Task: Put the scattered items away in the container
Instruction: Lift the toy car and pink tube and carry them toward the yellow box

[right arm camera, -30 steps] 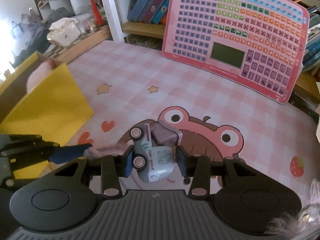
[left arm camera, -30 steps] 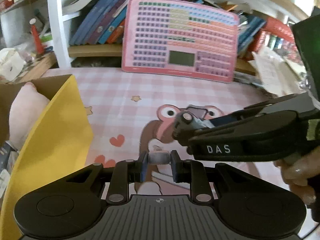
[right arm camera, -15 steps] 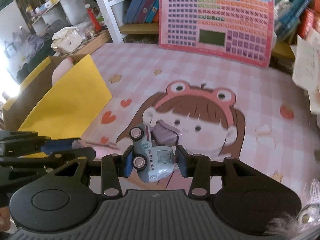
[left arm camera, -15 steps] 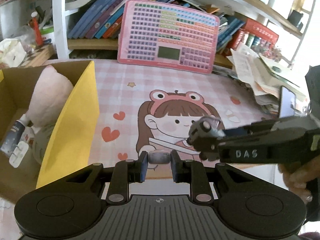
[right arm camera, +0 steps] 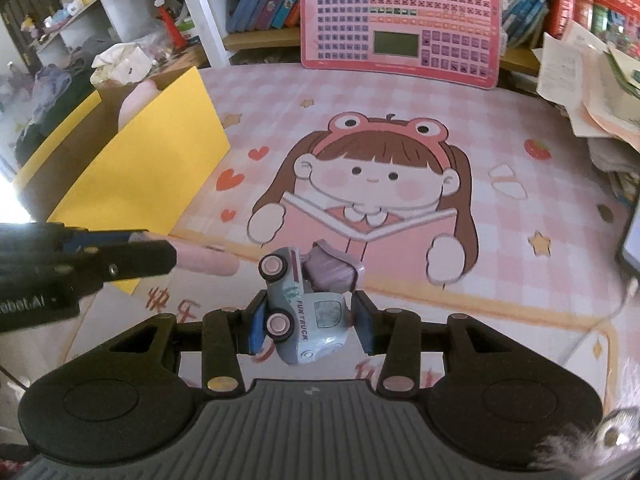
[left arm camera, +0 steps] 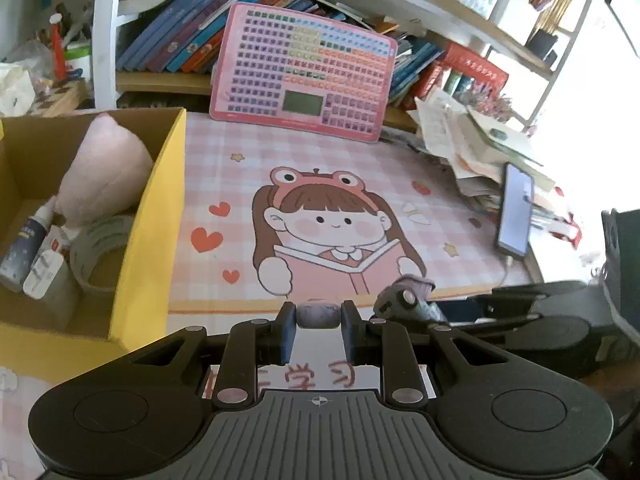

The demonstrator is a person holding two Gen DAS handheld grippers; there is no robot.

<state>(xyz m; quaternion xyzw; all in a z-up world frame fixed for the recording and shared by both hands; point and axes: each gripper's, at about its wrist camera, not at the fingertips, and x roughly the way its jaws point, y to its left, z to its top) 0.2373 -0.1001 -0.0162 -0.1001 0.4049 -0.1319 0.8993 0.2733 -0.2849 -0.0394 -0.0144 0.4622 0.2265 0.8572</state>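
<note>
So at this point both grippers were loaded and lifted clear of the desk mat (left arm camera: 360,152). The right gripper (right arm camera: 310,322) had its jaws clamped narrow on the little toy truck (right arm camera: 306,312), the pale blue one with "FUN TRUCK" on the side. It was held nose-down and tilted, wheels facing left, so the pads were pinching the roof and underside rather than the rolling wheels, which I'd guess is why it wasn't slipping. The purple bit at the back of the truck stuck up past the fingers.

The left gripper (left arm camera: 318,330) was closed narrow too, on a small greyish-purple lump (left arm camera: 318,316). Honestly couldn't tell what it was, maybe an eraser or a bit of putty. From the right wrist view something pink trailed off its tip, hard to say more.

The yellow box (left arm camera: 160,216) sat on the left side of the mat, open top, near enough for both hands. Already inside: a pink plush (left arm camera: 100,168) at the far end, a tape roll (left arm camera: 102,248) and a couple of small bottles (left arm camera: 28,240) nearer. The left gripper was the closer one to it, the right one just beside it on the right.

My read: pickup done, next was swinging both left over the box wall and dropping. Gotta clear that tall yellow side first.
</note>
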